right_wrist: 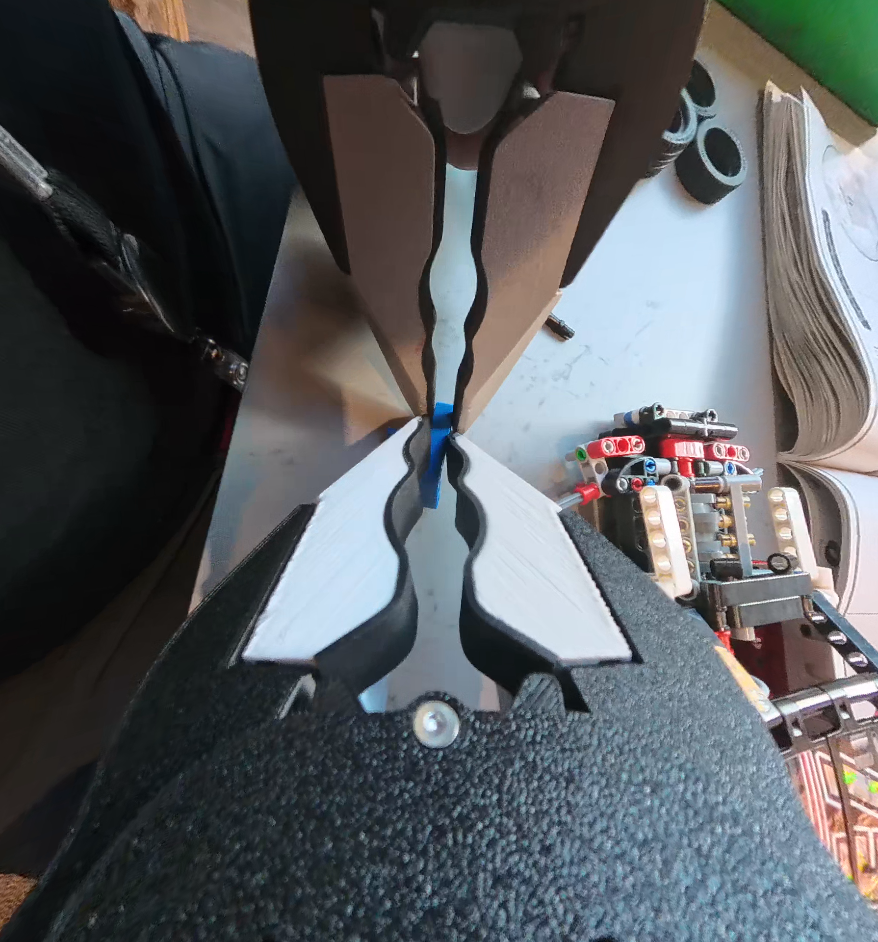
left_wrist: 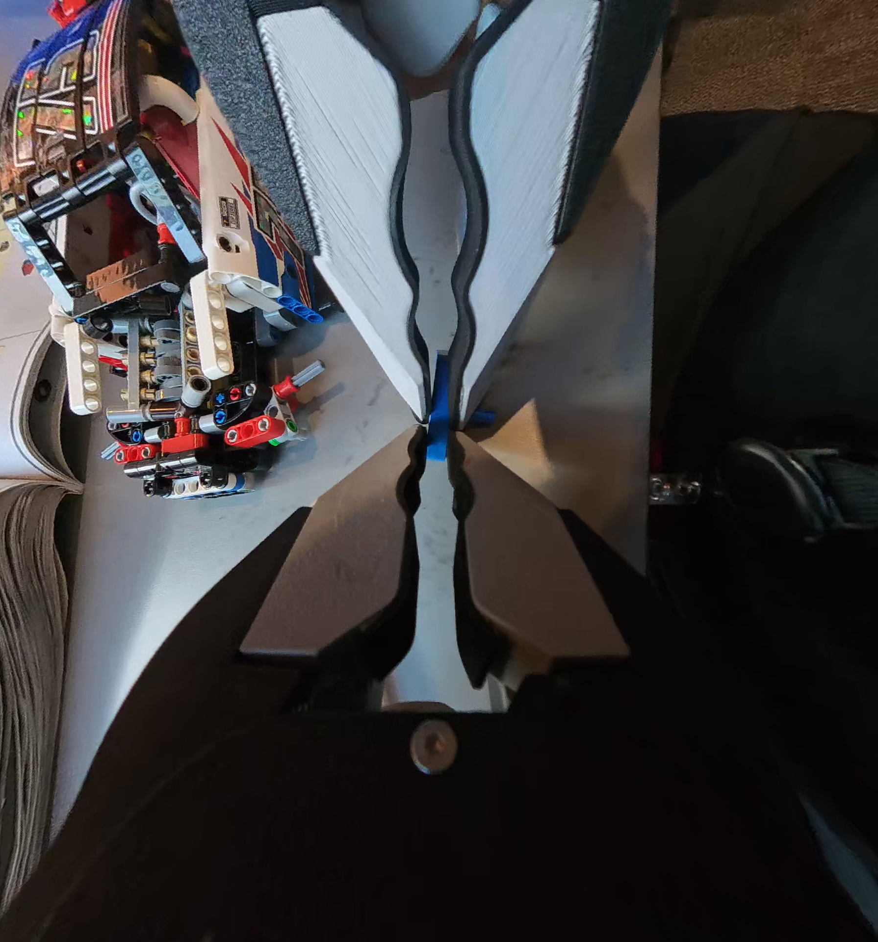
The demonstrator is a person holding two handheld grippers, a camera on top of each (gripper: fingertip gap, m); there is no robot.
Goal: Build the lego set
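The 2 grippers are meeting tip to tip over the table's [right_wrist: 656, 316] edge strip, the left gripper [left_wrist: 436, 433] and right gripper [right_wrist: 434, 433] both pinching 1 blue piece [right_wrist: 434, 469]. The lego car [right_wrist: 692, 509] is crowding 1 flank, with the manual [right_wrist: 824, 306] and tyres [right_wrist: 712, 163] blocking beyond. A bare patch is lying open around a small black pin [right_wrist: 559, 326].

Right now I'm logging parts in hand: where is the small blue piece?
The blue piece sits mid-frame in both wrist views, pinched between the tips of the left gripper and right gripper, above the table edge, beside the lego model.
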